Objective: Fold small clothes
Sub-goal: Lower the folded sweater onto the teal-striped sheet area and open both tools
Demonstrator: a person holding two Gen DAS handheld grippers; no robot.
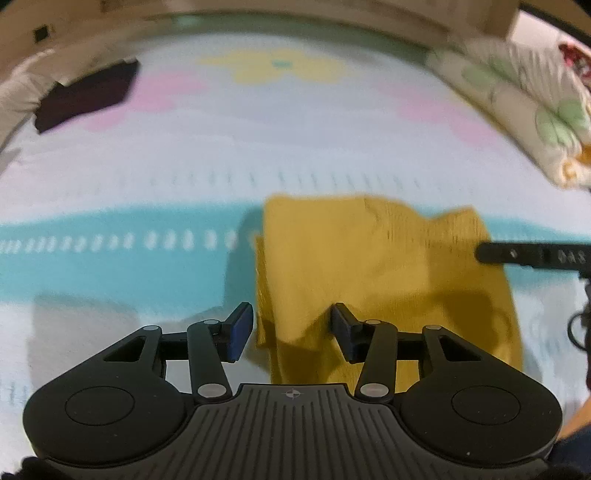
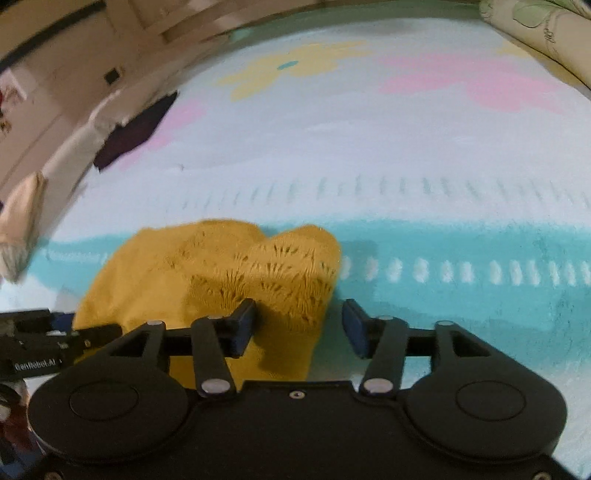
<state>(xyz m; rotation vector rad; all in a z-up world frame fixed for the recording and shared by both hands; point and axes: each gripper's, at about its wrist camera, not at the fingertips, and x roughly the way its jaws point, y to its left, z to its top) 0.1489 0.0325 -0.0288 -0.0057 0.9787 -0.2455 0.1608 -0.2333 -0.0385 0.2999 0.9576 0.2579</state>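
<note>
A mustard-yellow knit garment (image 1: 351,251) lies bunched on the bedsheet (image 1: 129,266), across its teal band. My left gripper (image 1: 293,328) stands open low over the garment's near left corner. Loose cloth lies between its jaws, and the blue pads do not press on it. In the right wrist view the same garment (image 2: 207,266) shows its lacy folded edge. My right gripper (image 2: 299,325) is open over the garment's right edge, with its left pad above the cloth and its right pad over the sheet. One finger of the right gripper (image 1: 532,254) reaches in from the right in the left wrist view.
A dark purple garment (image 1: 85,96) lies at the sheet's far left edge, also in the right wrist view (image 2: 133,129). A floral quilt (image 1: 535,110) is heaped at the far right. A wooden bed frame (image 1: 258,7) borders the back. The left gripper's body (image 2: 55,343) shows at lower left.
</note>
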